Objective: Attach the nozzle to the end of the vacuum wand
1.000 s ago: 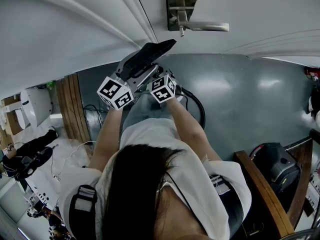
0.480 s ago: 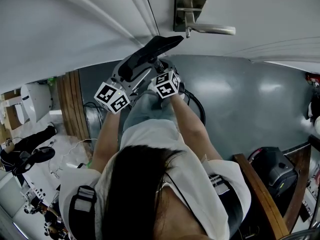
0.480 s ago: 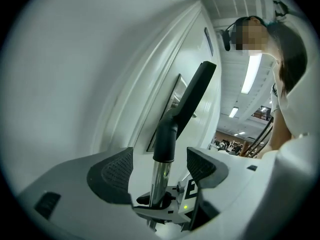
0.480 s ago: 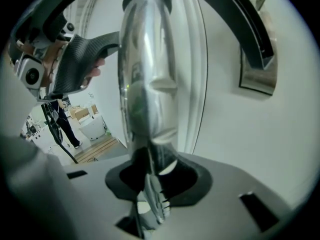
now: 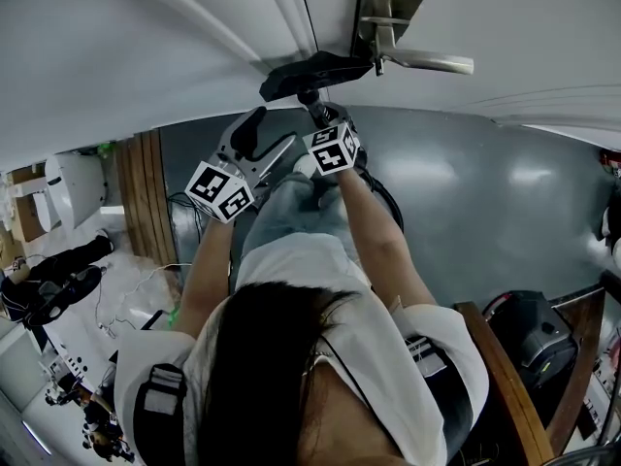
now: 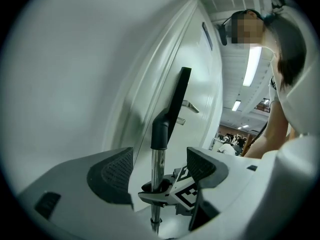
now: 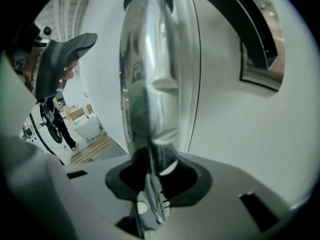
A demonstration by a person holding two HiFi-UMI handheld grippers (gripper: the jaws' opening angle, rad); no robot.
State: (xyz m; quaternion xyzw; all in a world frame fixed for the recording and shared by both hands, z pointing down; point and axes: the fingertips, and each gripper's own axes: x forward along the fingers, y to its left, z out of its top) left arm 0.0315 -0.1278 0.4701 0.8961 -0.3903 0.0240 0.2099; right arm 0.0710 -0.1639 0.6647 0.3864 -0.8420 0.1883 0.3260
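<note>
The black nozzle [image 5: 315, 71] sits on the tip of the chrome vacuum wand [image 5: 314, 107], close under the door handle. My right gripper [image 5: 318, 122] is shut on the wand just below the nozzle. In the right gripper view the wand [image 7: 150, 84] fills the middle and runs down into my right gripper [image 7: 155, 176]. My left gripper [image 5: 262, 144] is down-left of the nozzle. Its jaws have just been opening and nothing is between them. In the left gripper view the wand [image 6: 156, 166] and nozzle [image 6: 176, 101] stand beyond the spread pads [image 6: 111, 171].
A white door with a metal lever handle [image 5: 417, 61] rises right behind the nozzle. A black hose [image 5: 388, 202] curves over the grey floor. A black machine body [image 5: 539, 328] and a wooden rail [image 5: 505, 377] are at the right. Wooden planks [image 5: 146, 202] lie at the left.
The left gripper let go of the nozzle, opened and drew back down-left. The right gripper carried the wand, with the nozzle on its tip, up and right toward the door handle.
</note>
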